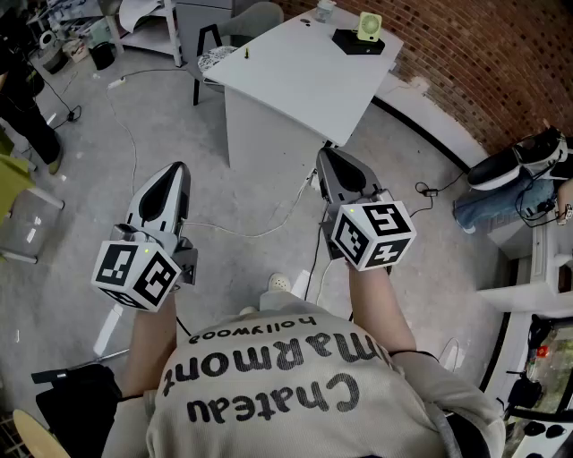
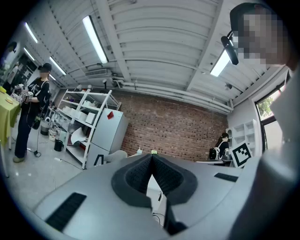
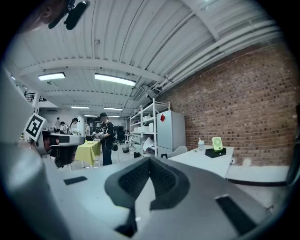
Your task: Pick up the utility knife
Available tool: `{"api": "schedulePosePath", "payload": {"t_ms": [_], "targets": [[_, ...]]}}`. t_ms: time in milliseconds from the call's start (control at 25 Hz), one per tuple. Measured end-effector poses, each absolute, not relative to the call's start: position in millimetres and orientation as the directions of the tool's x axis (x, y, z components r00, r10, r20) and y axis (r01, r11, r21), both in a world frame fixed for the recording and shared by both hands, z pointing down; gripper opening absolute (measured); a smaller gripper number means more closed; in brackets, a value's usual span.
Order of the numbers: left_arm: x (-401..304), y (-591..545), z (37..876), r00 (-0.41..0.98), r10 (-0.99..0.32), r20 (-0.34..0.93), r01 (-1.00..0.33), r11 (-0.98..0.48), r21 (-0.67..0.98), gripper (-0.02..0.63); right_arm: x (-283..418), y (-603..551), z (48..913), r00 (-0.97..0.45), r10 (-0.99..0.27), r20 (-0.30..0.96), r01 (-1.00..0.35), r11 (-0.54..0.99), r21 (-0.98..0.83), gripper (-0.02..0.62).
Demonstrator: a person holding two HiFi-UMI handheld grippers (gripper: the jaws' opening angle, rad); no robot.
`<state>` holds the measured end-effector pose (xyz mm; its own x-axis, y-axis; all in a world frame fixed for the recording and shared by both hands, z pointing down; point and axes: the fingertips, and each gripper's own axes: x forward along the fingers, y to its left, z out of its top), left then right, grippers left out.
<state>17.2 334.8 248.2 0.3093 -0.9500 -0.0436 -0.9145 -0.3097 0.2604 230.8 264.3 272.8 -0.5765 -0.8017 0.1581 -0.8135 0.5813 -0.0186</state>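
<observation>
I see no utility knife that I can make out. A small dark object (image 1: 246, 54) lies on the white table (image 1: 295, 80) ahead, too small to identify. My left gripper (image 1: 180, 167) is held level over the grey floor, its jaws closed tip to tip with nothing between them (image 2: 152, 154). My right gripper (image 1: 323, 153) points toward the table's near corner, also shut and empty (image 3: 150, 160). Both are well short of the table.
A black box with a green fan (image 1: 363, 34) and a cup (image 1: 324, 9) stand at the table's far end. A chair (image 1: 242, 25) is behind it. Cables (image 1: 260, 228) run across the floor. People stand by shelves (image 3: 105, 136), one sits at right (image 1: 515, 183).
</observation>
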Motion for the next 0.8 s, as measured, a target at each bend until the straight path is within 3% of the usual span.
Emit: {"api": "schedulePosePath", "payload": {"t_ms": [800], "targets": [[-20, 285, 265, 0.269, -0.963, 0.004, -0.923, -0.257, 0.285, 0.0, 196, 197, 301, -0.597, -0.775, 0.207, -0.801, 0.588, -0.113, 0.003]]}}
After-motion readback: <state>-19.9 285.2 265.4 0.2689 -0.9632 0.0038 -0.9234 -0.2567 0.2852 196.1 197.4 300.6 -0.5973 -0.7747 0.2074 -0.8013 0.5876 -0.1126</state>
